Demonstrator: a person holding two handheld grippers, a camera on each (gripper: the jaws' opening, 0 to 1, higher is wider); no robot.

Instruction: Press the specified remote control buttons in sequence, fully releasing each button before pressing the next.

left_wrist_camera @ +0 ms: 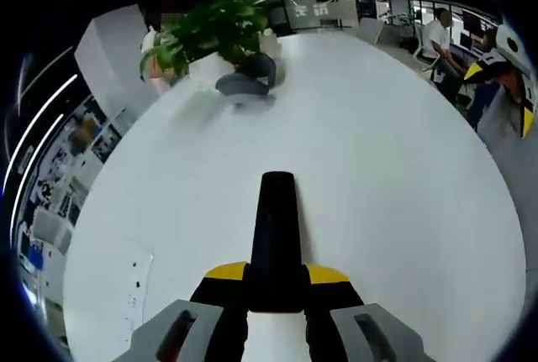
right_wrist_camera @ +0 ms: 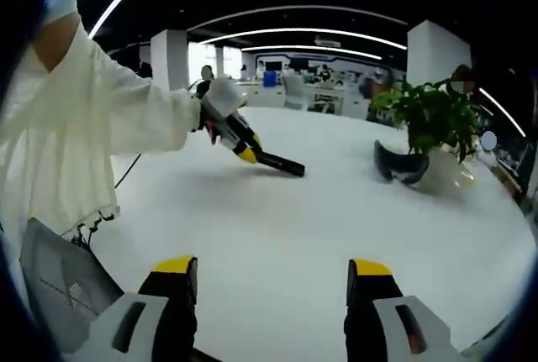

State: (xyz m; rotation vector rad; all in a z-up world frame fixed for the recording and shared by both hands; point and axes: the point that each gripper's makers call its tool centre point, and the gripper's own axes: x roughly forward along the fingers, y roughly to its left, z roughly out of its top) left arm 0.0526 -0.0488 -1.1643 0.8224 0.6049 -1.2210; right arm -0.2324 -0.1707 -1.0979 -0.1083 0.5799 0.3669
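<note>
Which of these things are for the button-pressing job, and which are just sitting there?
For the job:
left gripper, shut
right gripper, open
flat white thing with small marks, maybe the remote

Just sitting there:
potted plant
dark thing beside the pot
people at desks far off

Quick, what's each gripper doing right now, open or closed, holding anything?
Left gripper: closed, holding nothing, above the table.
Right gripper: open, holding nothing.
</note>
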